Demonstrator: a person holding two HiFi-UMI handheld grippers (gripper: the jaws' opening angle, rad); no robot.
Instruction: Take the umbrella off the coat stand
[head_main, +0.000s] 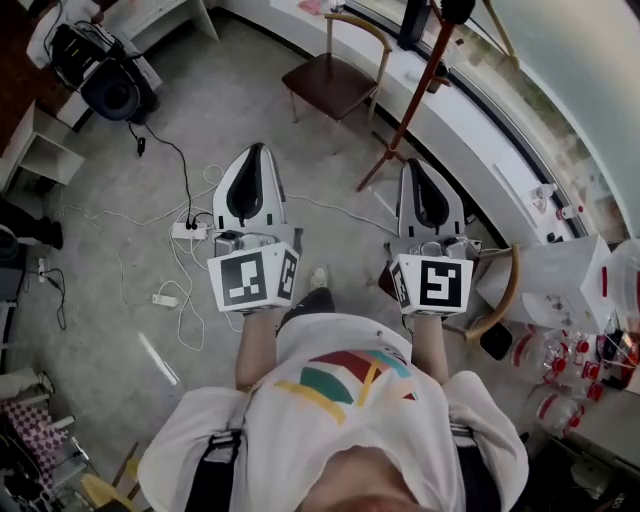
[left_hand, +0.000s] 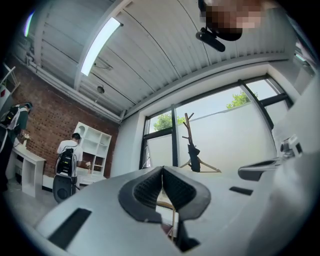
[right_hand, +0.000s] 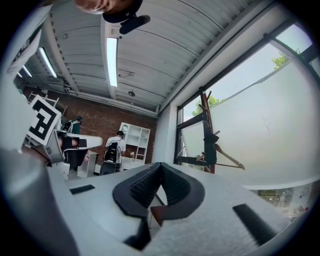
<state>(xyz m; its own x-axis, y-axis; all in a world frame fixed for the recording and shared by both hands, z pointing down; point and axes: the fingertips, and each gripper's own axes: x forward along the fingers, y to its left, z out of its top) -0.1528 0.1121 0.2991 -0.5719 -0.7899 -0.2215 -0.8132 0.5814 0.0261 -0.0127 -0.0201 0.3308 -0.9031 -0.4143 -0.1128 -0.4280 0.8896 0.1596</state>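
A reddish-brown wooden coat stand (head_main: 410, 110) rises by the window, beyond both grippers. A black folded umbrella (left_hand: 192, 152) hangs on the coat stand (left_hand: 188, 132), with a wooden hanger (left_hand: 207, 166) beside it. The right gripper view shows the same umbrella (right_hand: 210, 142) on the stand (right_hand: 204, 115), up and right of the jaws. My left gripper (head_main: 255, 150) is shut and holds nothing, its jaws touching in its own view (left_hand: 163, 170). My right gripper (head_main: 418, 165) is also shut and empty (right_hand: 161, 166). Both are well short of the stand.
A wooden chair (head_main: 335, 80) stands left of the coat stand's legs. Cables and a power strip (head_main: 188, 230) lie on the floor ahead of the left gripper. A black speaker (head_main: 110, 90) sits far left, a white box (head_main: 560, 280) at right. A person (left_hand: 67, 155) stands by the shelves.
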